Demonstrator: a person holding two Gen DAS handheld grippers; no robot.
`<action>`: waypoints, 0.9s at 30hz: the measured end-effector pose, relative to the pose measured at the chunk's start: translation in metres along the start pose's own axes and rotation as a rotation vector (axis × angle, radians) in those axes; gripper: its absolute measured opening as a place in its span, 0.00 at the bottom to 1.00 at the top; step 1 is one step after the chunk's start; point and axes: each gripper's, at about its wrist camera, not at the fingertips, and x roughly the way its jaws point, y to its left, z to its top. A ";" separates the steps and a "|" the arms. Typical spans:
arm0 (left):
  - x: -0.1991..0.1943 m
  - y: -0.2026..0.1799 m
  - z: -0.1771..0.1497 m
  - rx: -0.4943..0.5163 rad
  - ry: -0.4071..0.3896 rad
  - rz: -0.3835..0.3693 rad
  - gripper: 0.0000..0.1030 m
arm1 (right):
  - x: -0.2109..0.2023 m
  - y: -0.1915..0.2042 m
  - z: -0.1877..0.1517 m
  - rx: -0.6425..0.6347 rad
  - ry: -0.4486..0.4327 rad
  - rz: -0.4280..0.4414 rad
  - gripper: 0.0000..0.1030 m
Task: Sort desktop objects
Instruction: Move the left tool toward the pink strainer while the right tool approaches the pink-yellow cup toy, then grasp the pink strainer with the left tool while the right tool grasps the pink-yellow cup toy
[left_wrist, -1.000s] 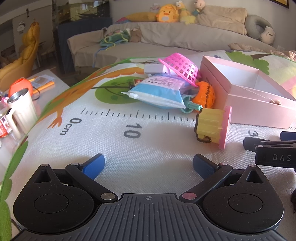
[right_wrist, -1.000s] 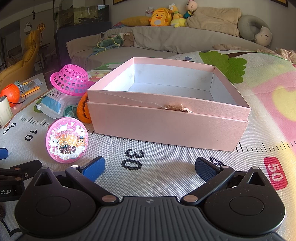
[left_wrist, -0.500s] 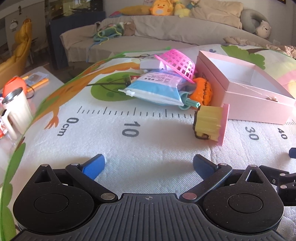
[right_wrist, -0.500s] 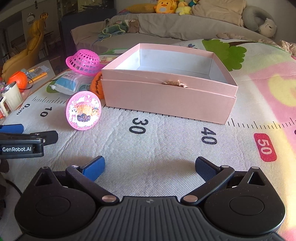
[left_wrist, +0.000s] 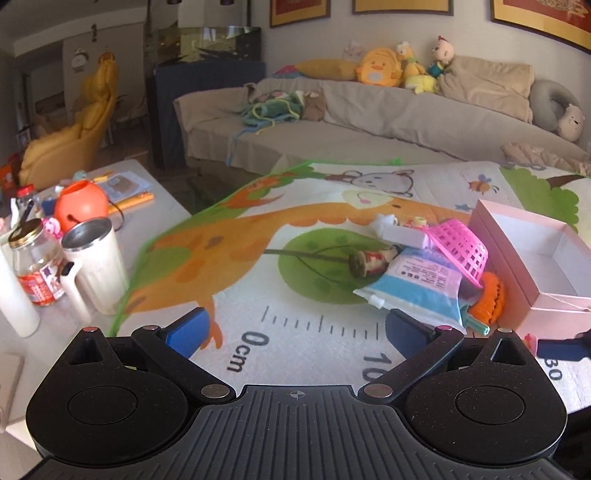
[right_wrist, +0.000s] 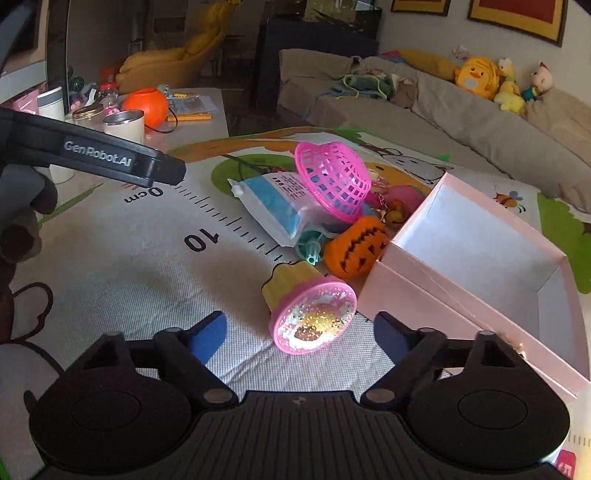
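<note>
Playmat (right_wrist: 110, 266): glitter toy (right_wrist: 310, 314) apparently between open right gripper (right_wrist: 295, 332) fingers.

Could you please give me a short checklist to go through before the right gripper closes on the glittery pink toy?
1. Right gripper jaws open wide: ok.
2. Round pink glitter-faced toy with a yellow ribbed body lies between the jaws: ok, though slightly ahead of the tips.
3. Toy free of the orange felt pumpkin: cannot tell, they lie very close.
4. Open pink cardboard box has bare floor to receive it: ok.
5. Left gripper out of the way: ok, open with nothing between its jaws, its finger off to the left of the toy.
6. Overturned pink plastic mesh basket clear of the grasp: ok, it rests further back on the blue and white pouch.
</note>
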 end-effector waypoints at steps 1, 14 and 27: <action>0.001 0.001 0.001 0.002 -0.001 -0.014 1.00 | 0.003 -0.004 0.002 0.028 0.013 0.014 0.49; 0.059 -0.079 0.058 -0.027 0.064 -0.271 1.00 | -0.044 -0.036 -0.007 0.041 0.040 -0.063 0.24; 0.074 -0.044 0.050 -0.131 0.171 -0.392 0.48 | -0.007 0.013 0.008 -0.152 -0.101 -0.090 0.65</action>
